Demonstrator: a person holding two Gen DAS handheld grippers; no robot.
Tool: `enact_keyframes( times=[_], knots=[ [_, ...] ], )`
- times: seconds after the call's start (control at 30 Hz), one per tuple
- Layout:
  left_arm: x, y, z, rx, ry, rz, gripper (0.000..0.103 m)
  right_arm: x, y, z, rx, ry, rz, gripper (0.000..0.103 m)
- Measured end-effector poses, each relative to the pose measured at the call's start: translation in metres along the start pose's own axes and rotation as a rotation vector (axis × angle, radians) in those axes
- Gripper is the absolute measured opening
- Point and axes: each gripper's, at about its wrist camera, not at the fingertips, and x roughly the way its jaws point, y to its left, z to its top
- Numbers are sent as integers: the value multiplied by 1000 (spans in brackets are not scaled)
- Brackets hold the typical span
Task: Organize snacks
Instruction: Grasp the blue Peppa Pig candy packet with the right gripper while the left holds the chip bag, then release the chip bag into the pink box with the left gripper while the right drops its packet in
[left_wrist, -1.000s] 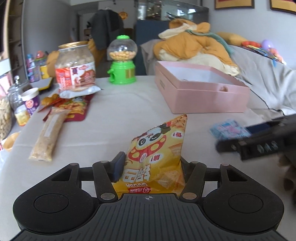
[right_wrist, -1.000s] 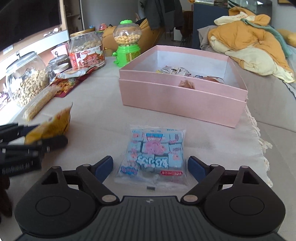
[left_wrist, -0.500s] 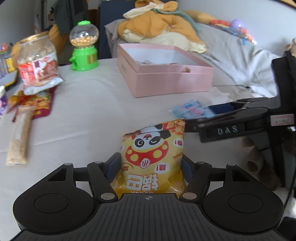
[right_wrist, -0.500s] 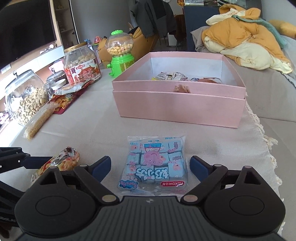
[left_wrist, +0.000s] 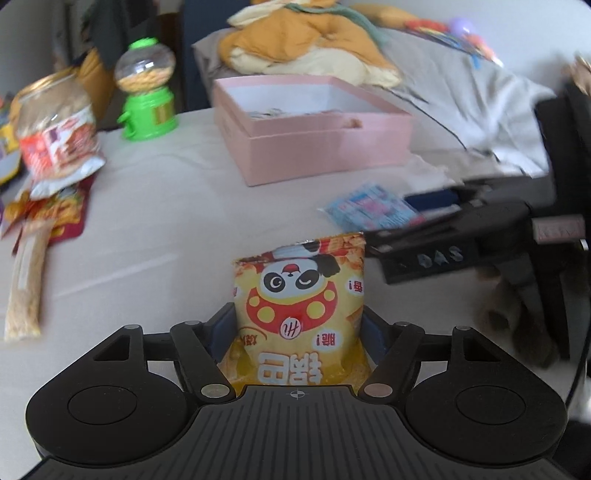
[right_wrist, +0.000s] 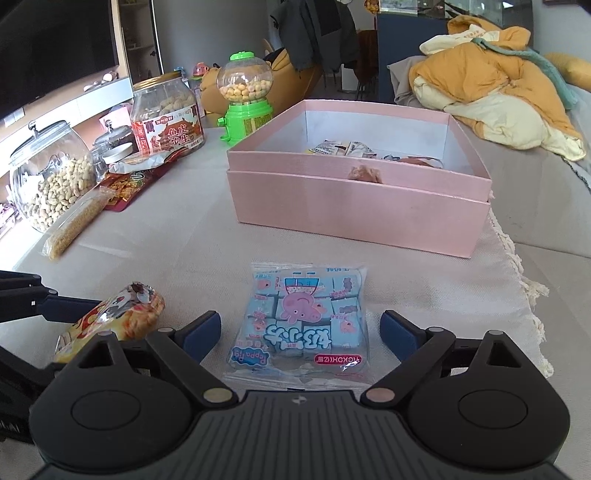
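The left claw (left_wrist: 297, 332), jaws just widened, straddles the yellow panda snack bag (left_wrist: 300, 314), apparently released on the bench (left_wrist: 155, 221); the right claw (right_wrist: 300, 328), wide open, brackets the blue candy packet (right_wrist: 301, 321), next needing a grasp toward the pink box (right_wrist: 354, 206).

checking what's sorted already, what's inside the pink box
In the pink box, a few snack wrappers lie against the white floor toward the back, with a brownish piece beside them. The near wall hides the front of the floor, so anything there cannot be seen.

Yellow panda-printed snack bag (left_wrist: 299, 306), pale blue pig-patterned packet (right_wrist: 301, 325), plain pink box (right_wrist: 354, 210), green dispenser (right_wrist: 245, 118).
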Motion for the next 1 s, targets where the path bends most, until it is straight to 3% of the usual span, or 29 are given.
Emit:
enact_keyframes(
  times=[0.17, 0.37, 0.6, 0.63, 0.67, 0.7, 0.83, 1.0],
  knots=[
    [-10, 4, -1, -31, -27, -11, 74, 0, -1, 0, 6, -4, 4, 94],
    [1, 10, 0, -45, 3, 127, 76, 0, -1, -1, 9, -7, 4, 94],
    [1, 17, 0, -97, -32, 120, 72, 2, 2, 2, -1, 0, -17, 93],
    [0, 17, 0, -99, -36, 111, 70, 1, 3, 3, -12, -5, -33, 82],
    [-3, 17, 0, -105, -41, 101, 68, -1, 5, 3, -39, -10, -47, 64],
    [-5, 17, 0, -114, -50, 91, 67, -4, 6, 4, -65, -8, -44, 62],
    [-25, 17, 29, -151, -154, 62, 65, -21, -4, 9, -43, 9, 14, 59],
    [-58, 14, 126, -160, -405, 23, 66, -50, -23, 18, 6, -40, 10, 59]
  ],
)
